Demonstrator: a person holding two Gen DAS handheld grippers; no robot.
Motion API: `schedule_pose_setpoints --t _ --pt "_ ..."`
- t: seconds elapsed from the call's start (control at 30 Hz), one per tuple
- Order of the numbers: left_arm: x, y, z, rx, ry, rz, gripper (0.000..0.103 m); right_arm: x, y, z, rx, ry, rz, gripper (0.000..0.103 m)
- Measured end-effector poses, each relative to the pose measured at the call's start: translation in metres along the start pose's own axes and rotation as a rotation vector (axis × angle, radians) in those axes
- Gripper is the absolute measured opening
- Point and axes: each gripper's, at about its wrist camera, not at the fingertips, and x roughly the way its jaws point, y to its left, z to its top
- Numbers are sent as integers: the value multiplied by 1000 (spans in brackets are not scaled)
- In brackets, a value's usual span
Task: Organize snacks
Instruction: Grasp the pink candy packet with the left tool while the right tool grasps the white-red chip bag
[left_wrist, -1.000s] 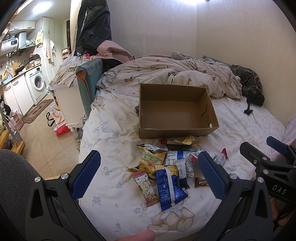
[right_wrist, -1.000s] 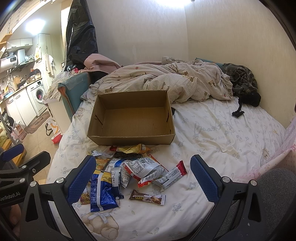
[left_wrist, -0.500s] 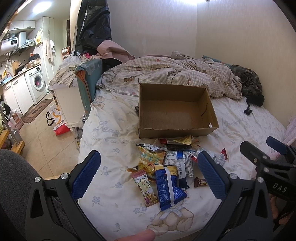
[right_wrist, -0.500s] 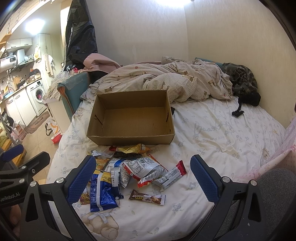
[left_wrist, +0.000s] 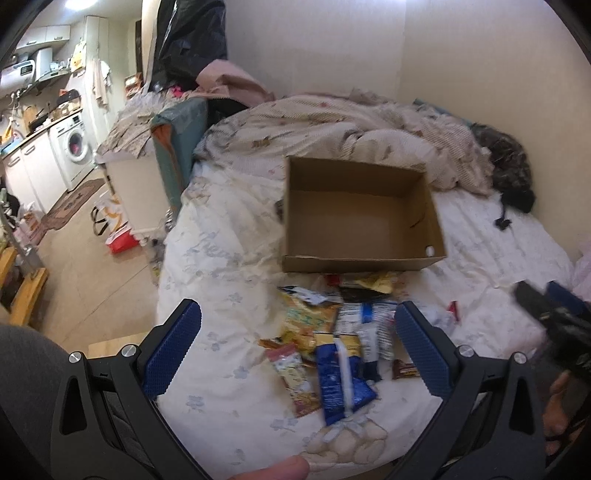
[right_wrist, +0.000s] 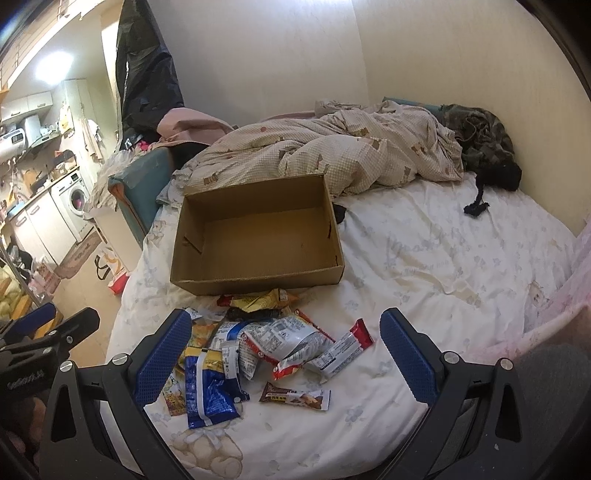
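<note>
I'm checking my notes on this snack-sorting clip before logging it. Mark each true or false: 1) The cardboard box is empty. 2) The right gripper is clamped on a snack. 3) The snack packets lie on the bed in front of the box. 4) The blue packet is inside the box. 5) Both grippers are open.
1) True: the cardboard box holds nothing.
2) False: the right gripper is open and hovers above the pile, gripping nothing.
3) True: the snack packets lie on the bed sheet, on the near side of the box.
4) False: the blue packet lies on the sheet in the pile.
5) True: the left gripper is open too.
</note>
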Motion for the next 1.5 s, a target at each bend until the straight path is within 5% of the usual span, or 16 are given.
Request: schedule_pose_setpoints --t 0.17,0.3,0.4,0.57,0.67,1.0,1.17,1.5 --pt "32 16 26 -19 107 39 103 24 -39 33 149 111 94 103" --pt "68 30 43 -57 219 56 103 84 -85 38 378 375 155 103" --pt "91 40 48 -106 286 56 103 125 -110 25 509 525 102 103" --pt "117 50 35 -158 370 57 103 172 -104 -4 635 700 187 86" --pt "131 52 25 -180 420 55 103 190 -86 -19 661 742 226 85" --pt "135 51 32 -169 405 53 103 233 -77 -45 743 799 175 73" --pt "137 56 32 -191 416 48 103 220 -75 -33 694 758 194 49" --pt "147 58 -9 -246 562 9 101 153 -82 7 528 568 331 40"
